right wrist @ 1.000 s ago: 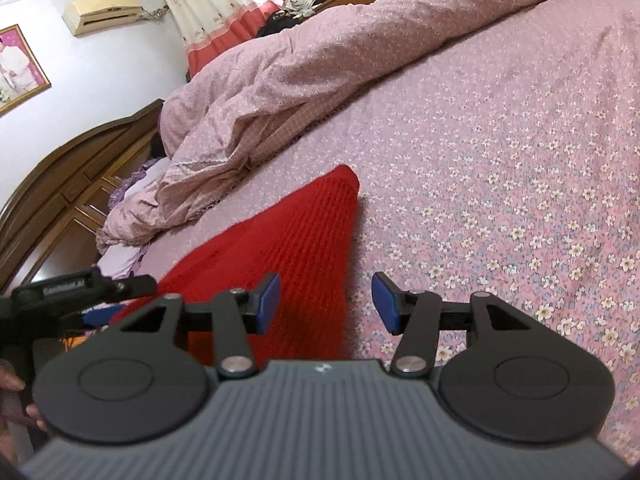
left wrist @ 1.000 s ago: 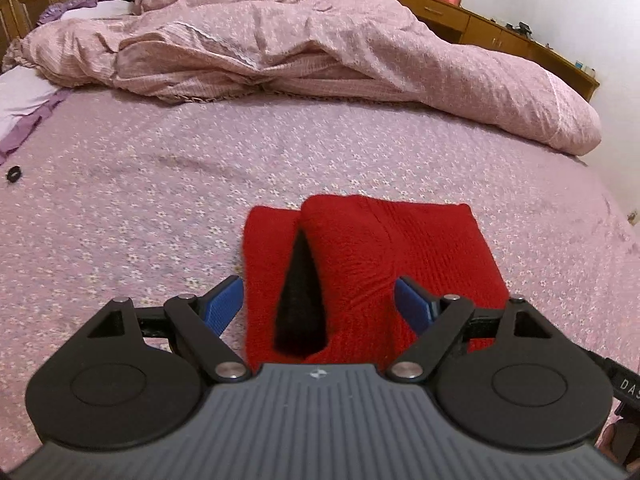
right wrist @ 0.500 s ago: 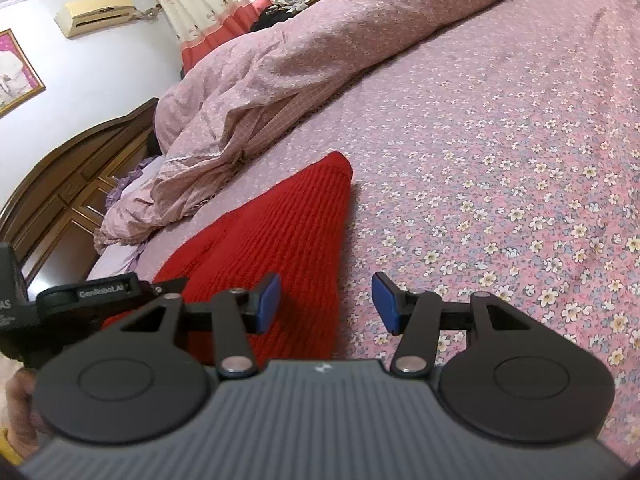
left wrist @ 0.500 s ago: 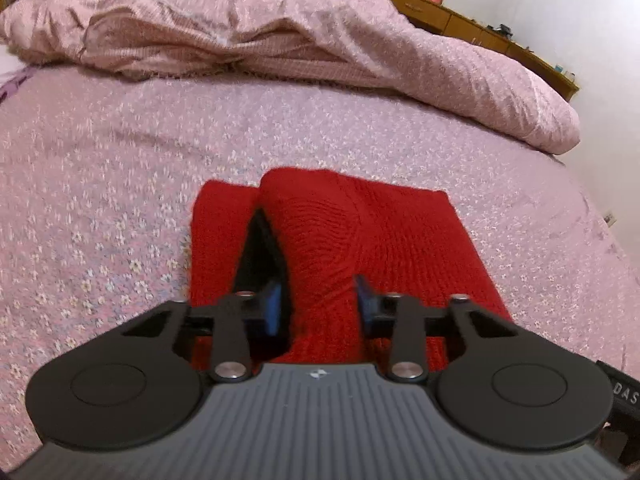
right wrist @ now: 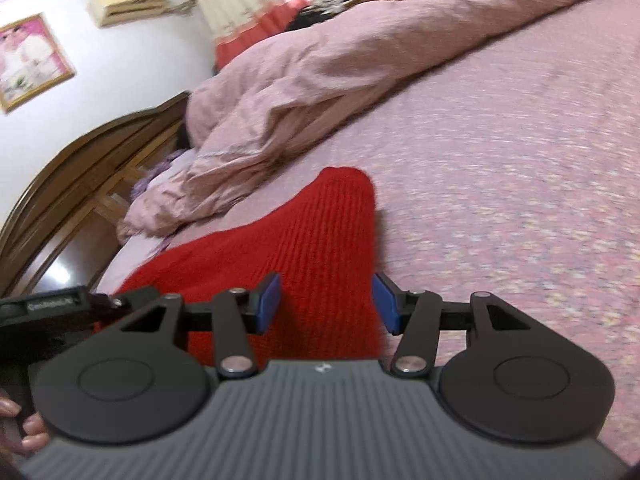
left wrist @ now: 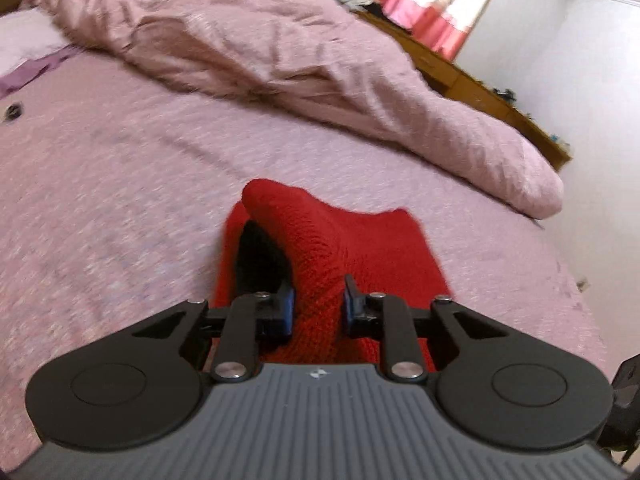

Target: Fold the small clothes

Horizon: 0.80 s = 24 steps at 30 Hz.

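The left gripper is pinching a raised fold of the red knit garment, lifting that layer so a dark gap is showing beneath it. The right gripper is hovering with its blue pads spread apart over the garment's other end (nothing pinched between them). The garment is lying toward the near edge of the floral bedspread, well apart from the rumpled pink duvet bunching along the far side
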Each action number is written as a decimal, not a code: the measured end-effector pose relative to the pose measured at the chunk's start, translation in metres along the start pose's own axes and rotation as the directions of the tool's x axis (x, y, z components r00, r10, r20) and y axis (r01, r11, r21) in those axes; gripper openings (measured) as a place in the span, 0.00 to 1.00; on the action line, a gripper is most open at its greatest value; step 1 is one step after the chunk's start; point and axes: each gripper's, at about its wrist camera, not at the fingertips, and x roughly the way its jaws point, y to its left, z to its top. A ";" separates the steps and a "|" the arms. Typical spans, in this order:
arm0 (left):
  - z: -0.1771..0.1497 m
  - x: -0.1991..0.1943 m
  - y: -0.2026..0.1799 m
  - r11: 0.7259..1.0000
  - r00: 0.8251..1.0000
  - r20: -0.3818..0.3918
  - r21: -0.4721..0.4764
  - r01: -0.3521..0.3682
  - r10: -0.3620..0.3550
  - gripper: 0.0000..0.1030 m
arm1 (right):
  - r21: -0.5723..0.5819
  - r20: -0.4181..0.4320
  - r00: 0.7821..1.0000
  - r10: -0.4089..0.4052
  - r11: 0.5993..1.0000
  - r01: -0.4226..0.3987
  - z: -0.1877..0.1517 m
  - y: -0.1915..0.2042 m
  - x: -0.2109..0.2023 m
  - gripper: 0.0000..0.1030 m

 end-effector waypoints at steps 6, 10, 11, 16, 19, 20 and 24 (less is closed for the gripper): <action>-0.017 0.005 0.037 0.996 0.997 -0.051 -0.070 -0.056 0.052 0.25 | -0.138 -0.029 0.999 0.027 0.990 -0.031 -0.012 0.030 0.009 0.52; -0.023 0.015 0.049 0.994 0.996 -0.074 -0.094 -0.054 0.047 0.27 | -0.243 -0.038 0.999 0.014 0.970 -0.023 -0.019 0.045 0.010 0.52; -0.023 0.015 0.050 0.994 0.996 -0.074 -0.095 -0.052 0.045 0.27 | -0.252 -0.039 0.999 0.011 0.968 -0.021 -0.020 0.045 0.011 0.52; -0.024 0.014 0.043 0.994 0.994 -0.063 -0.059 -0.088 0.084 0.39 | -0.220 -0.049 0.999 0.019 0.975 -0.029 -0.017 0.041 0.012 0.52; -0.024 0.014 0.039 0.992 0.992 -0.055 -0.046 -0.121 0.118 0.46 | -0.184 -0.055 0.998 0.032 0.982 -0.042 -0.012 0.037 0.010 0.53; -0.024 0.013 0.038 0.991 0.991 -0.053 -0.042 -0.125 0.123 0.47 | -0.158 -0.055 0.998 0.038 0.986 -0.046 -0.011 0.035 0.008 0.61; -0.025 0.013 0.035 0.990 0.989 -0.051 -0.020 -0.142 0.141 0.49 | -0.021 -0.034 0.997 0.068 0.997 -0.068 -0.001 0.013 0.005 0.78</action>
